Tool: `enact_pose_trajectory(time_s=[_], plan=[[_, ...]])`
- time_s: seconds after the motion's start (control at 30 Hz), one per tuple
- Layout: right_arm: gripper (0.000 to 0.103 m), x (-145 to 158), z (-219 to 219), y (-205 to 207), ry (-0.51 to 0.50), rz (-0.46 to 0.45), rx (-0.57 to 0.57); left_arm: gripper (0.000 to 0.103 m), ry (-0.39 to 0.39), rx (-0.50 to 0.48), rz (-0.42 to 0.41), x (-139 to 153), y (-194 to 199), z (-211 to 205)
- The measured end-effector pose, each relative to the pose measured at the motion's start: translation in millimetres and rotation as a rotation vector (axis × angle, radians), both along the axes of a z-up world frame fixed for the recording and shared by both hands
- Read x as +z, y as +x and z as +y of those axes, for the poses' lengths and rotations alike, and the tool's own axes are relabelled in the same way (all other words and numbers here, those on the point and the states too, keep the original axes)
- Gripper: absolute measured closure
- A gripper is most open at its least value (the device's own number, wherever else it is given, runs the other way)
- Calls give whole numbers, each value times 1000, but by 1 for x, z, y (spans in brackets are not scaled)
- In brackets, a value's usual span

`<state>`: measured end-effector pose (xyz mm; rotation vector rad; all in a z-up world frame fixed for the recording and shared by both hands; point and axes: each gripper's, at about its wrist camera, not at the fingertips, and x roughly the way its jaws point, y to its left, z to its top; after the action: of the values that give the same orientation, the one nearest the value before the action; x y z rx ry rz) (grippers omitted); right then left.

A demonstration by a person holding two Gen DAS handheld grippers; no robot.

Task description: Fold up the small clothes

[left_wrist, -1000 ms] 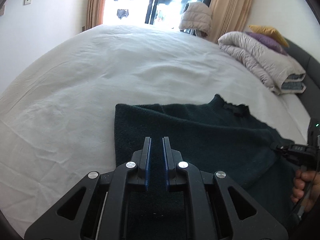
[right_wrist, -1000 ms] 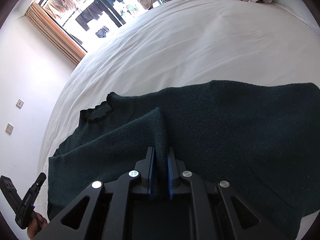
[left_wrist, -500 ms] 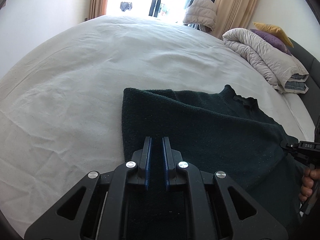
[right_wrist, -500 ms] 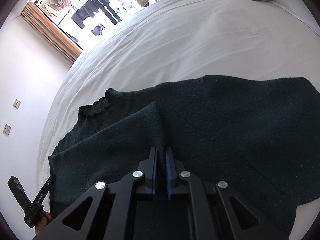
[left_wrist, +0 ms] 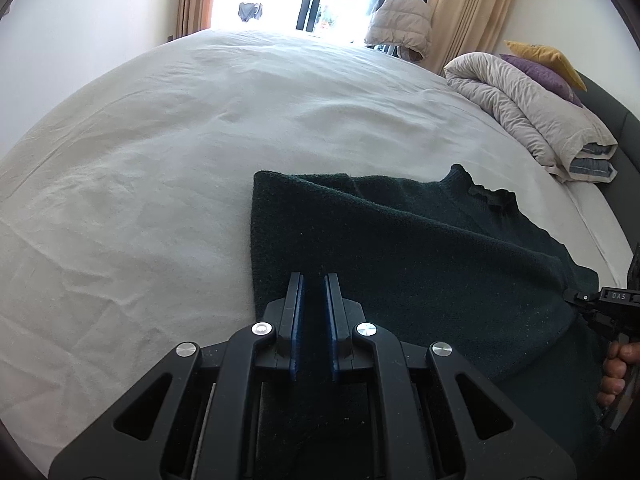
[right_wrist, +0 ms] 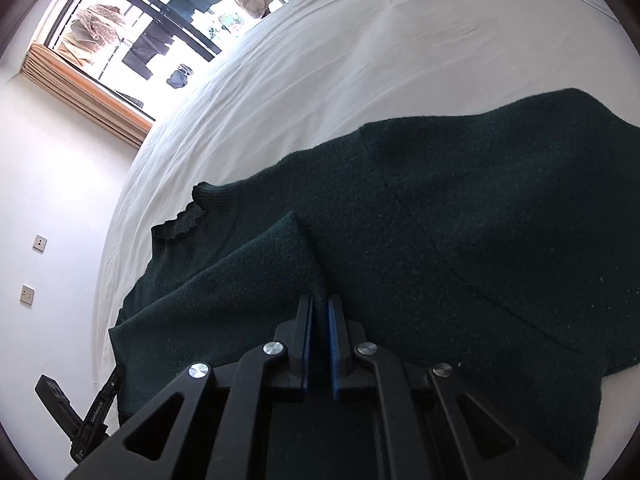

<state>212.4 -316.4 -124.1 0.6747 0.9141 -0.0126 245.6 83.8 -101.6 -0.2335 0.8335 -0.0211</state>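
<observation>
A dark green knit sweater (left_wrist: 420,248) lies on the white bed sheet (left_wrist: 160,160), its frilled collar (left_wrist: 490,194) toward the pillows. My left gripper (left_wrist: 314,280) is shut on the sweater's edge near its left side. My right gripper (right_wrist: 319,304) is shut on a fold of the sweater (right_wrist: 480,220) and holds a ridge of cloth (right_wrist: 296,240) raised over the body. The collar (right_wrist: 180,222) shows at left in the right wrist view. The right gripper (left_wrist: 612,304) shows at the far right of the left wrist view, and the left gripper (right_wrist: 84,420) at the lower left of the right wrist view.
A rolled grey duvet (left_wrist: 520,108) with purple and yellow pillows (left_wrist: 548,64) lies at the head of the bed. A puffer jacket (left_wrist: 400,24) hangs by the bright window. White walls with sockets (right_wrist: 34,268) lie to the left.
Both grippers have moved forward over the bed while holding the sweater. The held fold has travelled further across the sweater's body, and the cloth looks larger in both views.
</observation>
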Motion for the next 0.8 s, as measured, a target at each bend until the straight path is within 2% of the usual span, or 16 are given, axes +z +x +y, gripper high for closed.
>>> enact_pose_trajectory(time_s=[0.13, 0.23, 0.33, 0.4, 0.47, 0.5, 0.53, 0.57, 0.63, 0.7, 0.73, 0.8], plan=[[78, 19, 3, -13, -101, -31, -47, 93, 11, 6, -4, -2, -2, -1], [76, 41, 14, -23, -147, -95, -53, 93, 23, 9, -7, -2, -4, -3], [76, 58, 48, -23, -126, -197, 62, 93, 38, 9, -6, -3, -5, -4], [76, 52, 73, -12, -83, -195, 188, 93, 55, 6, -8, -4, -6, -6], [69, 30, 87, 5, -43, -121, 262, 93, 46, 5, -12, -6, -7, -4], [69, 15, 85, 12, -40, -77, 265, 93, 32, 4, -13, -7, -7, -2], [79, 5, 78, 15, -13, -74, 255, 93, 19, 2, -13, -8, -7, 0], [95, 0, 65, 13, 36, -88, 233, 93, 9, -1, -12, -8, -7, 2], [101, -5, 26, 1, 115, -99, 125, 93, 1, -5, -14, -9, -7, 4], [101, -1, -20, -23, 89, -112, -21, 93, 17, -4, -14, -9, -7, 3], [82, 3, -43, -38, 55, -106, -108, 93, 26, -4, -15, -9, -7, 1], [68, 10, -95, -82, 121, -175, -247, 93, 28, -4, -16, -9, -7, 1]])
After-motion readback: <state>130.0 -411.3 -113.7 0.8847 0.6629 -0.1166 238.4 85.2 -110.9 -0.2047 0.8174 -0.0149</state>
